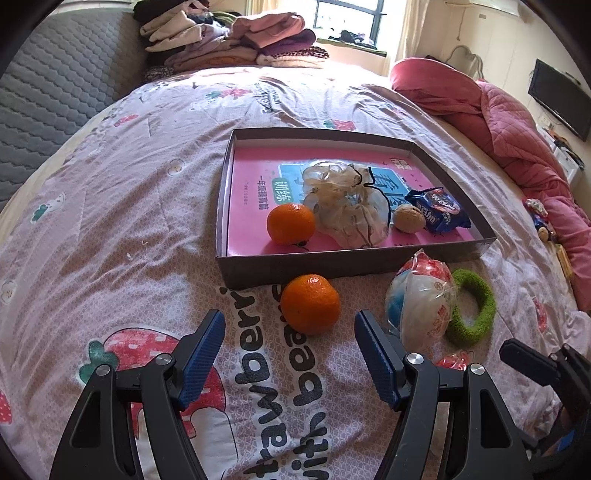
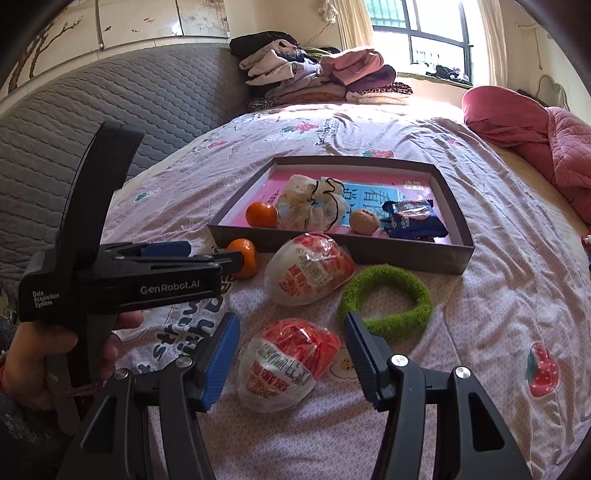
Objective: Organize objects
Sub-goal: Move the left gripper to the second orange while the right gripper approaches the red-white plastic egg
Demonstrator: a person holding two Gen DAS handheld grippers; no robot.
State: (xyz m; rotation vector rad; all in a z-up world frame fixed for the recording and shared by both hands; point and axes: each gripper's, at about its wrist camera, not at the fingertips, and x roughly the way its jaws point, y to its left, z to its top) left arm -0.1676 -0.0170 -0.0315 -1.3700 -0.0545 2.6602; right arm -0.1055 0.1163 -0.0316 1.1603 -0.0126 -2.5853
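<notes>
Meanwhile both grippers, left gripper (image 1: 290,334) and right gripper (image 2: 291,341), gaped empty; the nearer wrapped packet (image 2: 288,363) lay lengthwise between the right fingers, pointing toward the tray (image 2: 369,251).

This is a bedroom in a home. A wide bed (image 1: 110,229) with a strawberry-printed cover fills both views, with a grey quilted headboard (image 2: 155,110) behind it. Folded clothes (image 1: 236,40) are stacked near a barred window (image 2: 421,33), a pink quilt (image 1: 517,125) lies bunched at one side, and a flat television (image 1: 559,98) hangs on the wall.
</notes>
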